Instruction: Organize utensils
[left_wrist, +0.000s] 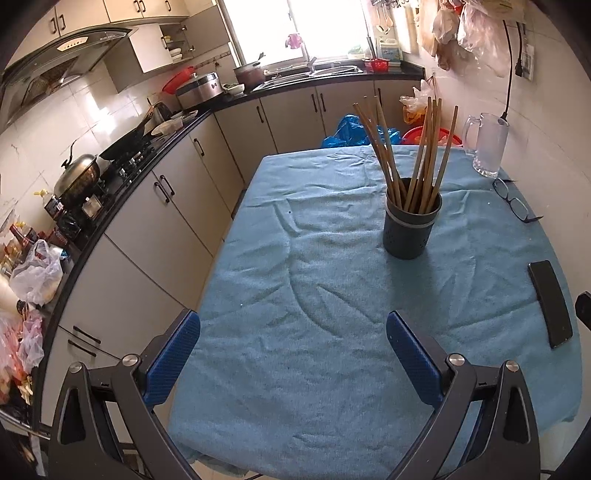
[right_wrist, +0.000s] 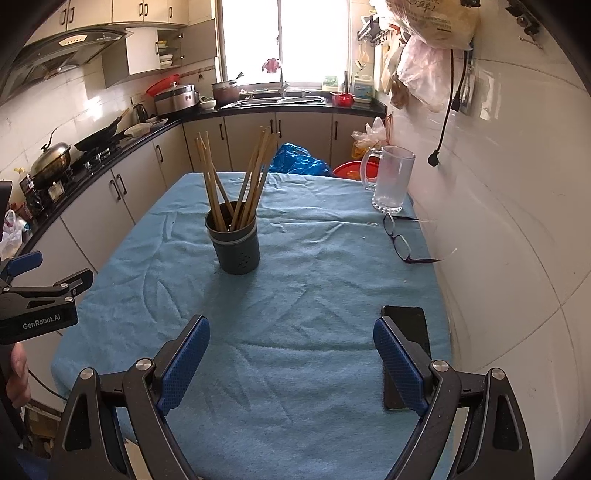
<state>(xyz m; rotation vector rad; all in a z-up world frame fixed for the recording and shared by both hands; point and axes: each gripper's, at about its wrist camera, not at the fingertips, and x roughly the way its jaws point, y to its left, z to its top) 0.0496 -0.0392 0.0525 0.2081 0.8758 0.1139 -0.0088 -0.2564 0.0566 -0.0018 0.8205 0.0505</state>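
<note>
While chopsticks (right_wrist: 236, 181) are standing in the holder (right_wrist: 234, 242) (upright), the left gripper (left_wrist: 291, 354) and right gripper (right_wrist: 291, 362) are hovering agape, empty.

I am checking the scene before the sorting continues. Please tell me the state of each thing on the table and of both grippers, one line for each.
Left gripper: open, empty.
Right gripper: open, empty.
Chopsticks: standing in the holder, leaning apart.
Utensil holder: upright on the cloth.
Glass mug: upright, looks empty.
Glasses: unfolded, lying on the cloth.
Phone: flat, screen dark.
Blue cloth: spread over the table, wrinkled.
</note>
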